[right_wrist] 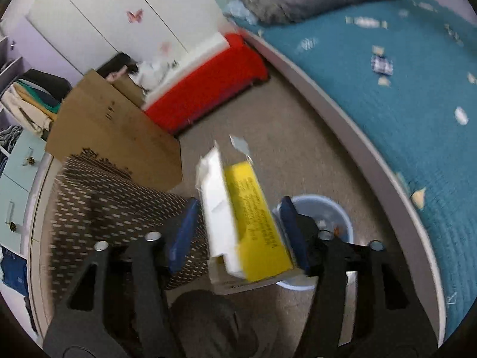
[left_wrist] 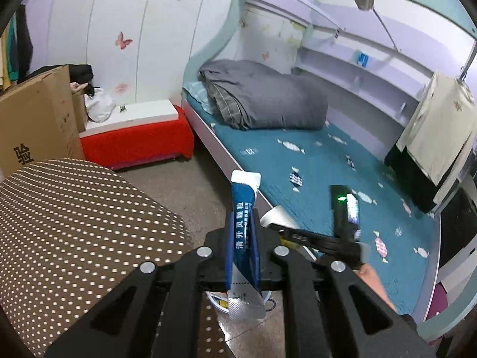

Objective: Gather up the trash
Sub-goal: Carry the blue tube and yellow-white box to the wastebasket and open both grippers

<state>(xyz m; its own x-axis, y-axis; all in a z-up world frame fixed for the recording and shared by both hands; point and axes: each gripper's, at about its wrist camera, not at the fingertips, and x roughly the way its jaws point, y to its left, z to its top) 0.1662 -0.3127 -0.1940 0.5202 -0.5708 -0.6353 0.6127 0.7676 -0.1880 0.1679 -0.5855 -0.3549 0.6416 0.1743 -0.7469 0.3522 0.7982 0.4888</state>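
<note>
In the left gripper point(left_wrist: 243, 223) we see both blue pads pressed flat on a blue sachet point(left_wrist: 244, 208), a clenched hold on a thin thing; gripping it near its middle leaves both ends free, the white sealed end running up and away from the camera, the torn foil end hanging toward it. Its long axis lies along the fingers. Under that gripper a small part of the bin's rim point(left_wrist: 222, 299) shows, so we judge the sachet is being carried to the drop. In the right gripper point(right_wrist: 238, 229) the jaws stand wide apart, with a yellow-and-white box point(right_wrist: 244, 217) between them; its yellow face meets the right pad, while the left pad point(right_wrist: 182, 232) stands clear of the white side, so we read this as a released box, probably about to fall. The box's long axis runs up and away from the camera, tilted left at its far, torn end. Just beside it, on the floor point(right_wrist: 298, 149), sits the pale blue bin point(right_wrist: 342, 214), close to the bed point(right_wrist: 402, 104) and the dotted stool point(right_wrist: 104, 208).
</note>
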